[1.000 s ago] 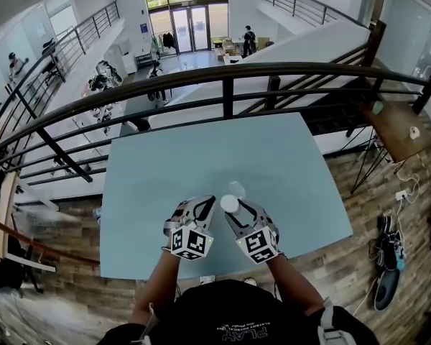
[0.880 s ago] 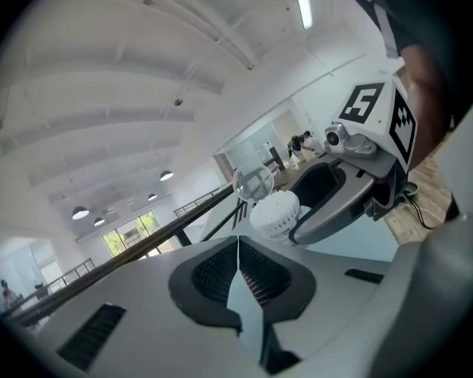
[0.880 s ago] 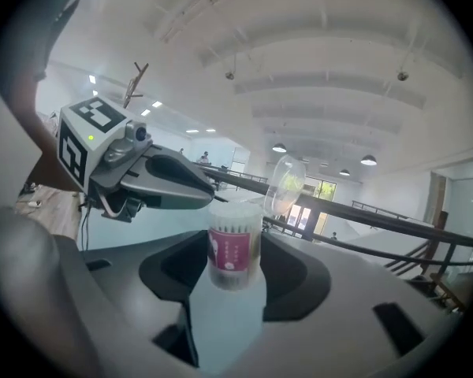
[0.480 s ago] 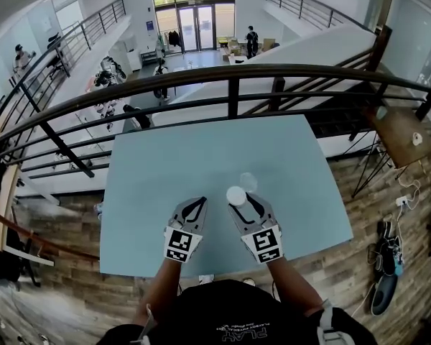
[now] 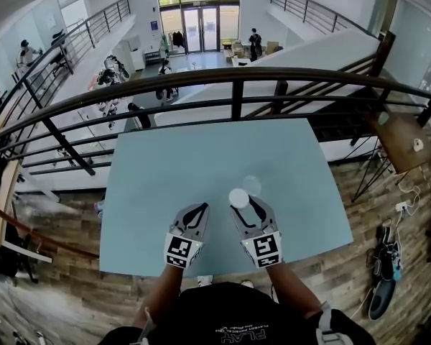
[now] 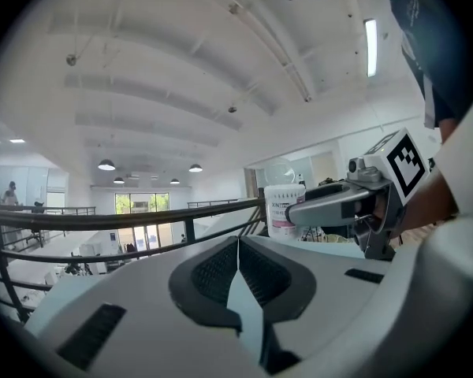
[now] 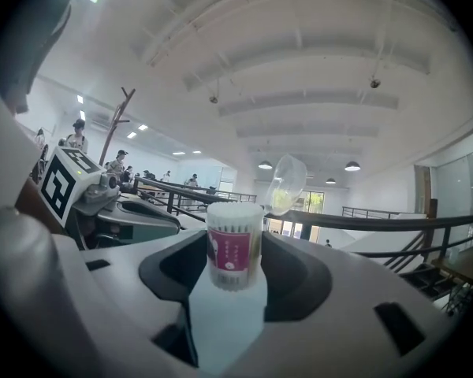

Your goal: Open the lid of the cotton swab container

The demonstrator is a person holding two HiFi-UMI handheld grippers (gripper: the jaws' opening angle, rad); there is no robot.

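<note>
A small round cotton swab container (image 5: 238, 197) with a pink label stands on the light blue table (image 5: 201, 157). My right gripper (image 5: 238, 204) is shut on its sides. The right gripper view shows the container (image 7: 234, 246) full of swabs between the jaws of that gripper (image 7: 234, 268). Its clear hinged lid (image 7: 288, 183) is tipped up and back on the far side. The lid (image 5: 252, 185) also shows in the head view. My left gripper (image 5: 200, 208) is shut and empty, a short way left of the container. Its closed jaws (image 6: 238, 242) point past the container (image 6: 284, 211).
A dark metal railing (image 5: 233, 85) runs along the table's far edge, with a lower floor beyond it. The table's near edge (image 5: 129, 268) lies just under my forearms. Wooden floor (image 5: 359, 221) and cables lie to the right.
My left gripper has drawn back to the left, away from the container. The right gripper keeps its hold, and the lid stays open.
</note>
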